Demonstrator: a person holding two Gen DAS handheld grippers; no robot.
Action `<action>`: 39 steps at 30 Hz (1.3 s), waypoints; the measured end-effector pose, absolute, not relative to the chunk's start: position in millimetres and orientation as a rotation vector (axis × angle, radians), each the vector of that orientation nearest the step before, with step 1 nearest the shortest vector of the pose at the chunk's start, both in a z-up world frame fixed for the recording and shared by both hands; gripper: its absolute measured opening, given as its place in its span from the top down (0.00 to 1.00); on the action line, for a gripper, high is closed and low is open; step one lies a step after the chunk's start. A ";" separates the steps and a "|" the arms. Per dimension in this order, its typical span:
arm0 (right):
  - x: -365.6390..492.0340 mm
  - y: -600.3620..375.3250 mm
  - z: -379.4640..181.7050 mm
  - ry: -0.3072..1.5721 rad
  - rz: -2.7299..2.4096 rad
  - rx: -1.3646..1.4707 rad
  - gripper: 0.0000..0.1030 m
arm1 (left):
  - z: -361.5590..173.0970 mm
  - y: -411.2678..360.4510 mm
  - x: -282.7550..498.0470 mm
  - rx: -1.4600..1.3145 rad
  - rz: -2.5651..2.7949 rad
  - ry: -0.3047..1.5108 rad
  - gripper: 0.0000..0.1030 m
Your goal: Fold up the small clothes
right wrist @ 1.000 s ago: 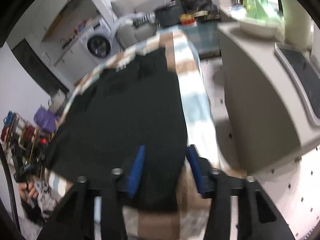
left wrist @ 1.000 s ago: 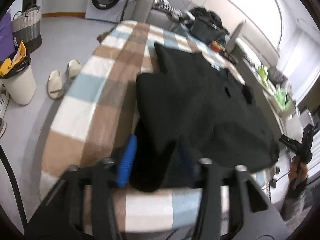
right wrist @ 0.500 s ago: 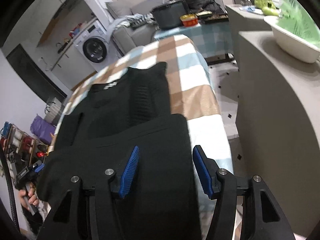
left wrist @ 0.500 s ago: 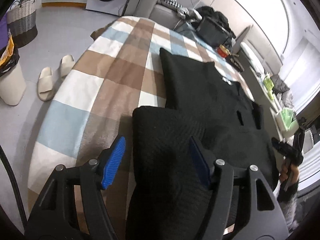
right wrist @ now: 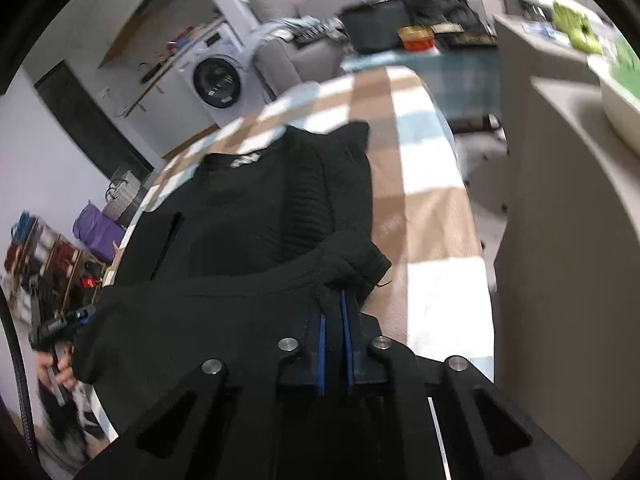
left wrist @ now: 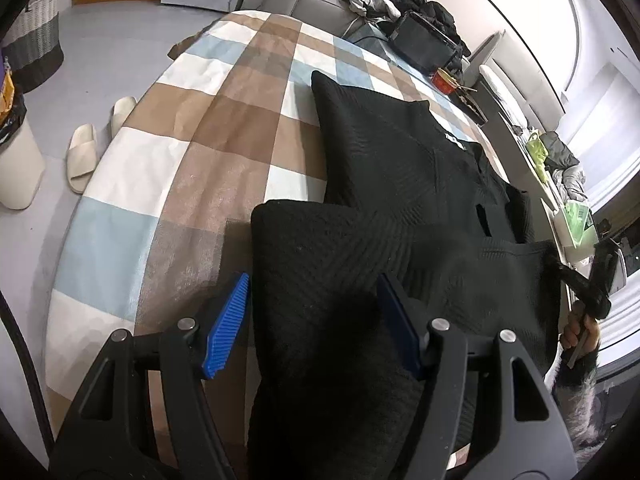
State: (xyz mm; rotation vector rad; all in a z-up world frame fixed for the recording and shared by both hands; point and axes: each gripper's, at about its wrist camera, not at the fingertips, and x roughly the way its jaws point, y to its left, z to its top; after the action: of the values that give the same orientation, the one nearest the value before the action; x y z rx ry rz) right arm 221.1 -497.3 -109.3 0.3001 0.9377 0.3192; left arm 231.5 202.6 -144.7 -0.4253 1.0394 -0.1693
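1. The right gripper [right wrist: 335,312] is clamped on a bunched corner of a black knit sweater [left wrist: 400,208], its ribbed blue pads [right wrist: 321,344] pressed nearly together with a sliver of fabric between them.
2. The left gripper [left wrist: 314,320] stands wide, its blue pads [left wrist: 226,326] either side of the sweater's folded lower part without pressing on it.
3. The sweater lies on a surface covered by a checked blanket [left wrist: 208,128] in brown, white and pale blue squares. Its hem half is turned up over the body, and a small white label [right wrist: 245,159] shows at the neckline.
4. The knit is chunky and ribbed, with diagonal rows across the folded panel and vertical ribs down one side.
5. At the right edge of the left wrist view, a hand [left wrist: 580,330] in a fuzzy cuff grips the other tool's handle.
6. On the grey floor sit a pair of cream slippers [left wrist: 94,146], a woven basket [left wrist: 34,40] and a pale bin [left wrist: 16,168] lined with a black bag.
7. A white washing machine [right wrist: 216,80] with a round dark door stands behind; the right wrist view is blurred.
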 end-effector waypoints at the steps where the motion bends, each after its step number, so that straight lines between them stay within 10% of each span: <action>1: 215.9 -496.2 -102.9 0.911 0.337 0.298 0.94 | -145.8 202.6 234.0 -0.427 -0.164 1.044 0.39; 5: 203.1 -497.0 -86.3 0.846 0.380 0.316 0.94 | -151.3 204.7 243.0 -0.454 -0.161 1.062 0.52; 9: 200.9 -497.8 -81.5 0.839 0.362 0.316 0.94 | -146.2 203.4 245.2 -0.453 -0.177 1.031 0.93; 30: 189.8 -518.2 9.4 0.479 0.187 0.416 0.94 | -5.0 199.5 274.2 -0.424 -0.224 0.569 0.96; 39: 257.4 -533.1 -14.6 0.570 0.052 0.473 0.97 | -43.5 179.9 350.6 -0.402 -0.158 0.673 0.96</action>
State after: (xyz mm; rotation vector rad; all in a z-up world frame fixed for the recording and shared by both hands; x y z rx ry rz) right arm 257.4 -533.1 -14.6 0.4728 0.5704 0.0522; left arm 350.6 179.9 -43.5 -0.4016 0.6733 -0.1579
